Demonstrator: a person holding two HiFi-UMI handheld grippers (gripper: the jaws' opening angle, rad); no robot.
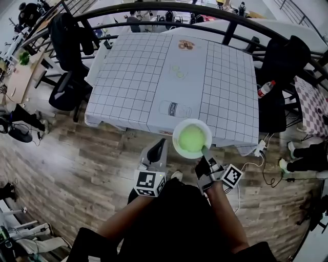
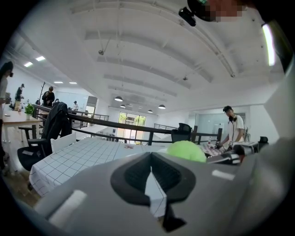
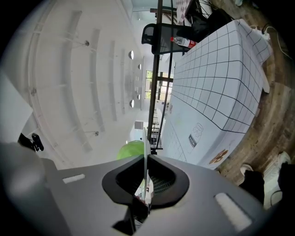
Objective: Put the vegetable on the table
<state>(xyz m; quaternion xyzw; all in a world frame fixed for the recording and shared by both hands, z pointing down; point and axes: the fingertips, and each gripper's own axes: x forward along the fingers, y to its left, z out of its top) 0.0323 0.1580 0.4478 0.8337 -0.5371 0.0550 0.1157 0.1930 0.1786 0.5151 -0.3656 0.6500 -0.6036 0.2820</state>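
A round light-green vegetable (image 1: 192,138) lies on a white plate (image 1: 177,134), held in the air just off the near edge of the gridded table (image 1: 133,77). My right gripper (image 1: 205,152) is shut on the plate's near rim. In the right gripper view the plate (image 3: 145,147) shows edge-on between the jaws of my right gripper (image 3: 146,184), with the vegetable (image 3: 131,150) behind it. My left gripper (image 1: 157,149) hangs to the left of the plate, shut and holding nothing. In the left gripper view, the vegetable (image 2: 186,150) rises beyond my left gripper (image 2: 151,182).
The tablecloth carries printed pictures: a can (image 1: 174,108), biscuits (image 1: 186,45) and pale green slices (image 1: 178,71). Black chairs (image 1: 69,89) stand at the table's left and right. A bottle (image 1: 265,88) sits on the right chair. A dark railing (image 1: 205,10) curves behind. The floor is wood.
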